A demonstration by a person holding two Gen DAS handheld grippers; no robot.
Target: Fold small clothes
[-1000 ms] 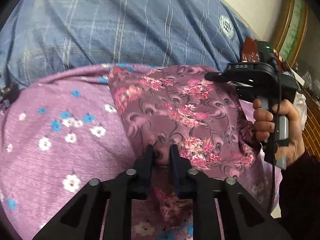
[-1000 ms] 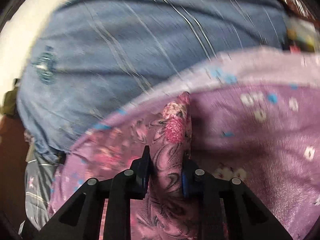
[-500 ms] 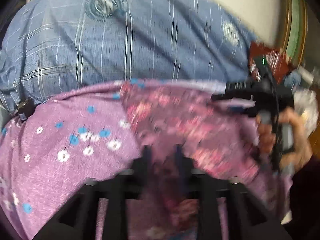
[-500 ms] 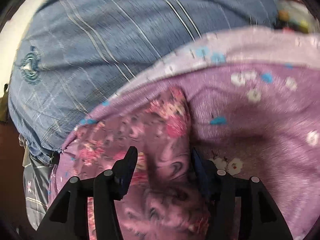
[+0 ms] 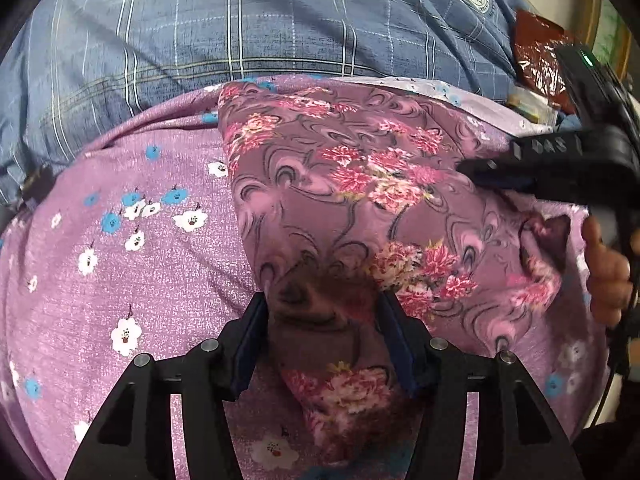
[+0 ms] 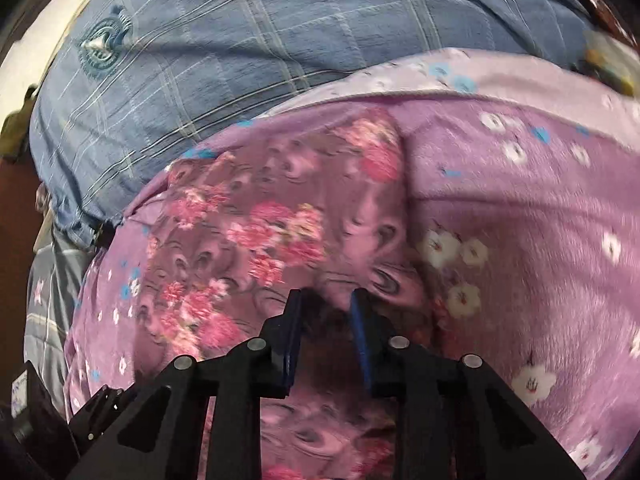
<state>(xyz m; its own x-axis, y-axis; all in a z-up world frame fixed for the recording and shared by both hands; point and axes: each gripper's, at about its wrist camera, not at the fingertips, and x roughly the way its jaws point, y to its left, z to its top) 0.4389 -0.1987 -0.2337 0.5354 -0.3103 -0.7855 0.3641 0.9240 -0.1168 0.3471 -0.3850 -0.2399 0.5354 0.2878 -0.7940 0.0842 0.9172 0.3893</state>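
Left wrist view: a lilac flowered bedspread [image 5: 120, 272] covers the bed, with a blue checked quilt [image 5: 240, 32] along its far edge and a pale wall at the top right. The rose-patterned garment [image 5: 360, 184] lies flat on the bedspread. The left gripper [image 5: 326, 312] has just been opening; its jaws stand apart, cloth between them, unpinched. A hand [image 5: 608, 272] holds the right gripper [image 5: 480, 170] low over the garment's right side.

Right wrist view: blurred. The right gripper, angled downward, has just been closing; its jaws are narrow over dark cloth, and I cannot tell if they pinch.
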